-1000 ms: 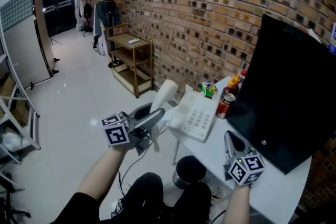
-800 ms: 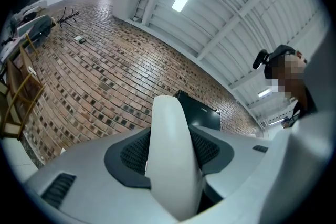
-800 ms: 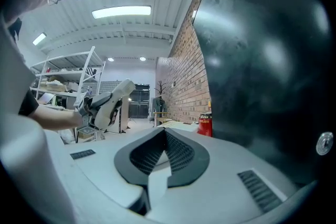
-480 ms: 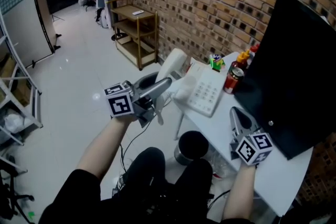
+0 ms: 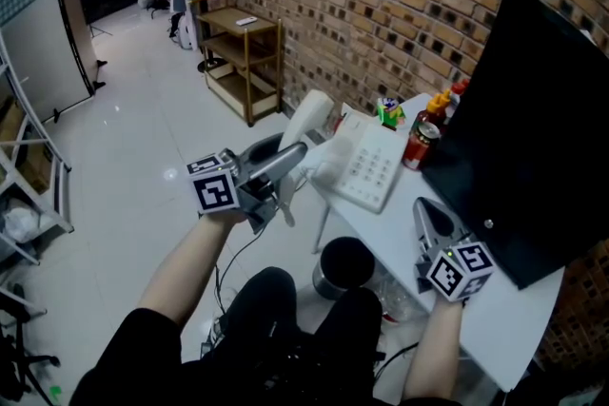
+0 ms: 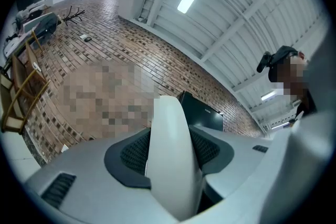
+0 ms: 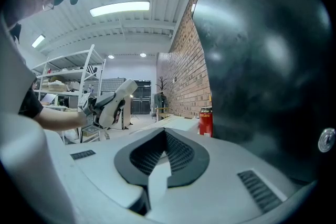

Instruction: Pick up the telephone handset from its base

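Note:
My left gripper (image 5: 297, 152) is shut on the white telephone handset (image 5: 306, 121) and holds it tilted upward, off and left of the white phone base (image 5: 369, 170) with its keypad. In the left gripper view the handset (image 6: 170, 165) stands upright between the two dark pads (image 6: 134, 152), which press on its sides. My right gripper (image 5: 426, 212) rests over the white table (image 5: 495, 323), right of the base, shut with nothing in it. In the right gripper view its jaws (image 7: 165, 136) meet, and the held handset (image 7: 118, 99) shows far off at the left.
A large black monitor (image 5: 533, 109) stands at the table's right. A red can (image 5: 416, 145), sauce bottles (image 5: 442, 102) and a small green toy (image 5: 388, 112) sit behind the base. A black bin (image 5: 344, 266) is below the table edge. A wooden shelf (image 5: 243, 52) stands by the brick wall.
The head view has tipped a little, so everything sits slightly differently in frame. The left gripper keeps the handset raised in about the same place. The right gripper has not moved.

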The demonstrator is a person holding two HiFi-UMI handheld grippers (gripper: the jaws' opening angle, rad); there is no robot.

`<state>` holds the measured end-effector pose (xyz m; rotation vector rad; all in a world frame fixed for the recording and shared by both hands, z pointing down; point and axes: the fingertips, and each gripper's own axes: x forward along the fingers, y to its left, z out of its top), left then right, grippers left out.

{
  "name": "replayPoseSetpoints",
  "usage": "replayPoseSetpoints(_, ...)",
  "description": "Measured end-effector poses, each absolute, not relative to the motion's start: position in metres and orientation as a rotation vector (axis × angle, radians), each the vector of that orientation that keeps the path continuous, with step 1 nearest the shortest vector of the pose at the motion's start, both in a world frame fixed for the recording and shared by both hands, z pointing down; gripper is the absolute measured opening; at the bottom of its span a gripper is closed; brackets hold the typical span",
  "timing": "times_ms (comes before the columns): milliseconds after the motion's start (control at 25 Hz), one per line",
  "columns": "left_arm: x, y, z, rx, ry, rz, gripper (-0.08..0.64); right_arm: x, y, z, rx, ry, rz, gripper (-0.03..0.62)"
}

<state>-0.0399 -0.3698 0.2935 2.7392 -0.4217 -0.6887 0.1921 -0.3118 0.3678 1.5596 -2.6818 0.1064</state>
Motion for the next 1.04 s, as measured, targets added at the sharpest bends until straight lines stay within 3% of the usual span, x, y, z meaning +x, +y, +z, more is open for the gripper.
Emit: replayPoseSetpoints(1040, -0.053, -0.367, 0.291, 2.713, -0.454, -0.738, 0.222, 0.199, -0.301, 0.364, 1.564, -2.674, 0.093, 0.006)
